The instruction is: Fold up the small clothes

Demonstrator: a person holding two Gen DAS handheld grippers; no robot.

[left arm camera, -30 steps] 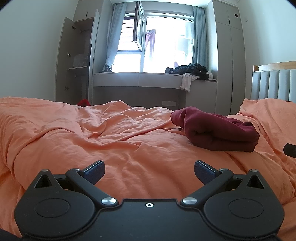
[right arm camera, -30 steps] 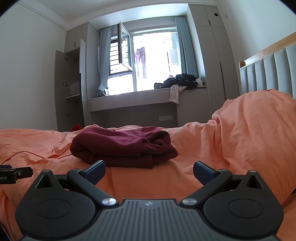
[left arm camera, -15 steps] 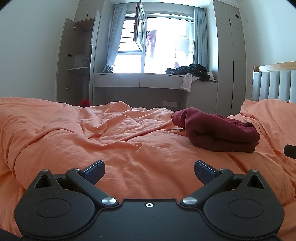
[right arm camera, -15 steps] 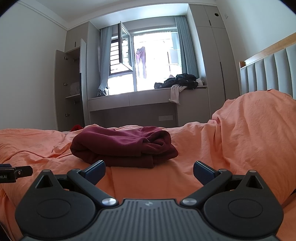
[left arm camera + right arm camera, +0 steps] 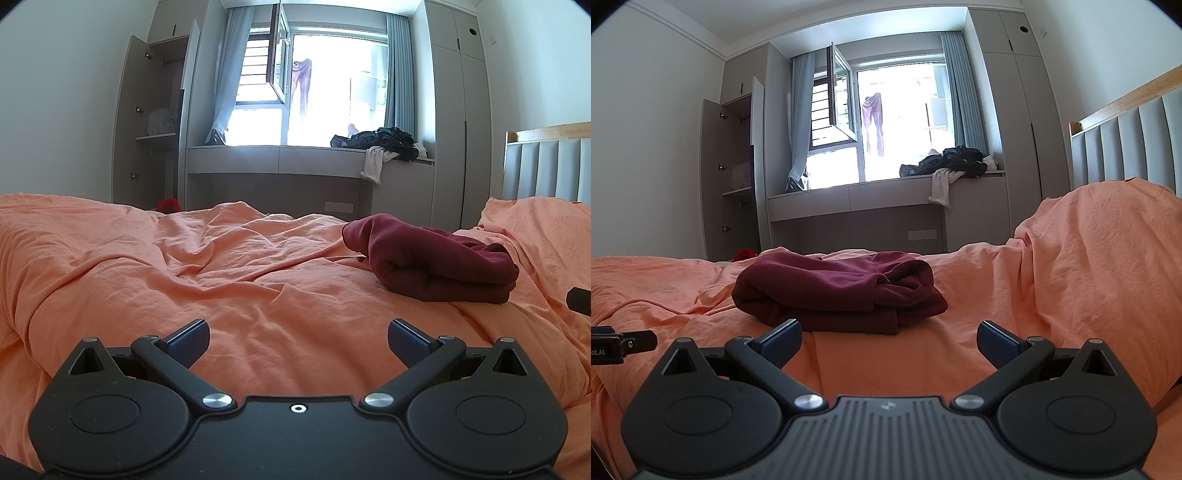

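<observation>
Left tool (image 5: 297,341): fingers spread wide, nothing between the blue pads (image 5: 188,339). It sits low in the frame over the orange bed cover (image 5: 184,266), not touching any garment.

Right tool (image 5: 888,341): fingers also spread wide and empty, low in the frame over the same cover.

Task item: a dark red garment (image 5: 432,266), folded into a compact stack, lies on the bed cover. In the left wrist view it occupies the right of centre, well apart from the left tool. In the right wrist view the same garment (image 5: 838,291) lies at centre, just beyond the tip of that tool's left finger; contact cannot be determined.

Readable markings: part of the left tool's body enters the lower left edge of the right wrist view, carrying white lettering cut off by the frame; only "ot.AI" (image 5: 598,352) is legible. A small emblem on the right tool's ribbed housing is too small to read.

Background: a window (image 5: 897,122) at upper centre, a purple garment (image 5: 873,122) hanging outside it, and a pile of dark and white clothes (image 5: 953,164) on the ledge below. An open wardrobe (image 5: 731,177) stands at left; a padded headboard (image 5: 1126,140) at right.
</observation>
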